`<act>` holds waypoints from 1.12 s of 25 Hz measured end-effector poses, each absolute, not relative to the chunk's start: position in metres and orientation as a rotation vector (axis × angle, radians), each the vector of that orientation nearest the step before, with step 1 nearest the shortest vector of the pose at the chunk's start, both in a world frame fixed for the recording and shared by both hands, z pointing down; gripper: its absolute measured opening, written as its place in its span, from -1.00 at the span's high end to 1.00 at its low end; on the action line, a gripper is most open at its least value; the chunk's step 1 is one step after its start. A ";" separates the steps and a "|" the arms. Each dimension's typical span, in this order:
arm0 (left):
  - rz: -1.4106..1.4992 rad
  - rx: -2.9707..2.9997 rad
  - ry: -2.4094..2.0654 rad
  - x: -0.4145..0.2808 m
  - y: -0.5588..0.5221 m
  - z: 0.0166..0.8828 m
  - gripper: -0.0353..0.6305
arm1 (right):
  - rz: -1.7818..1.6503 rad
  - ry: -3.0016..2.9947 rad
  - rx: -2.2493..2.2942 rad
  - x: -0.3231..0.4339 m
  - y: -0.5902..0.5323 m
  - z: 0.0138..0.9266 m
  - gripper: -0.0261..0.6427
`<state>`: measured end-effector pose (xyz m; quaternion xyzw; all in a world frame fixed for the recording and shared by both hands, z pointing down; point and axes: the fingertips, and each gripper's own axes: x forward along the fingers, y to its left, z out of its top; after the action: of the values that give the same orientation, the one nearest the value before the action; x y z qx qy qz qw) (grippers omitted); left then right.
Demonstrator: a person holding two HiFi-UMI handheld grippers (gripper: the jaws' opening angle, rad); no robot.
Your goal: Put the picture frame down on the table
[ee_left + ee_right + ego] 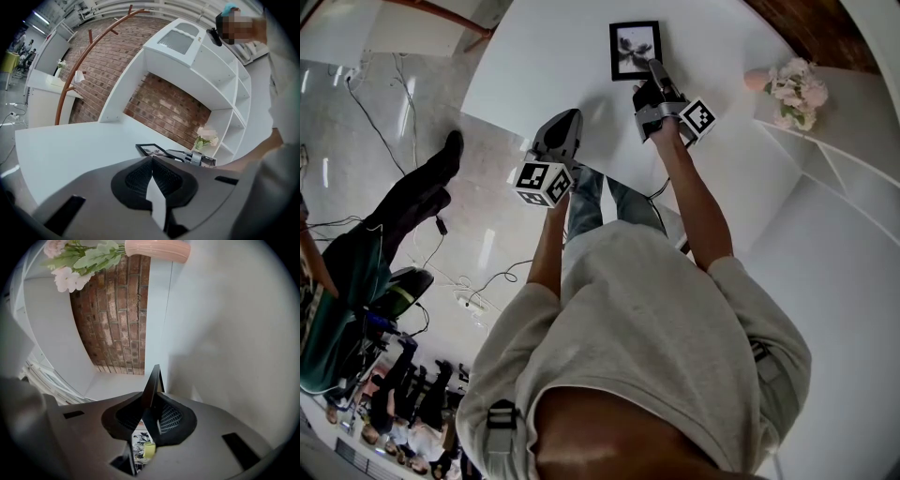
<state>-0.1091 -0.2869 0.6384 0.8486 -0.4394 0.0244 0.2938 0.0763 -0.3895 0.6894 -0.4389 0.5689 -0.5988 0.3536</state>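
Right hand-held gripper [654, 67], arm [694, 197] stretched forward, clamps the picture frame [635, 49].

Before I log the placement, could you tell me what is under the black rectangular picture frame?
Only the white table shows beneath the black rectangular picture frame, which the right gripper clamps at one corner. The patch below is covered, so contact cannot be told.

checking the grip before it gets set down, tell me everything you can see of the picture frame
The picture frame is a thin black rectangle with a white mat around a dark monochrome print. It lies portrait-wise, flat or nearly flat, at the surface of the white table; whether it fully rests there is unclear. The right claw is shut on its lower right edge, and the rim shows edge-on between its jaws. Nothing else touches it.
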 end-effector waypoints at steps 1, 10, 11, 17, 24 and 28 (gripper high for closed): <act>0.065 2.259 -1.169 -0.108 -0.287 0.639 0.85 | -1.544 1.476 -1.138 0.077 -0.389 0.690 0.67; 0.063 2.252 -1.154 -0.105 -0.290 0.642 0.85 | -1.573 1.498 -1.200 0.076 -0.383 0.706 0.62; 0.063 2.251 -1.153 -0.105 -0.290 0.642 0.85 | -1.569 1.521 -1.206 0.075 -0.383 0.706 0.56; 0.064 2.253 -1.140 -0.101 -0.289 0.644 0.85 | -1.547 1.687 -1.238 0.064 -0.382 0.696 0.39; 0.059 2.260 -1.126 -0.101 -0.289 0.643 0.85 | -1.490 2.073 -1.376 0.045 -0.377 0.690 0.22; 0.057 2.263 -1.116 -0.102 -0.289 0.641 0.85 | -1.432 2.334 -1.436 0.035 -0.371 0.694 0.17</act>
<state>-0.1020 -0.2892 0.6415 0.8542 -0.4213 0.0216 0.3041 0.0346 -0.3705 0.6941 -0.4642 0.7546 -0.4631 0.0248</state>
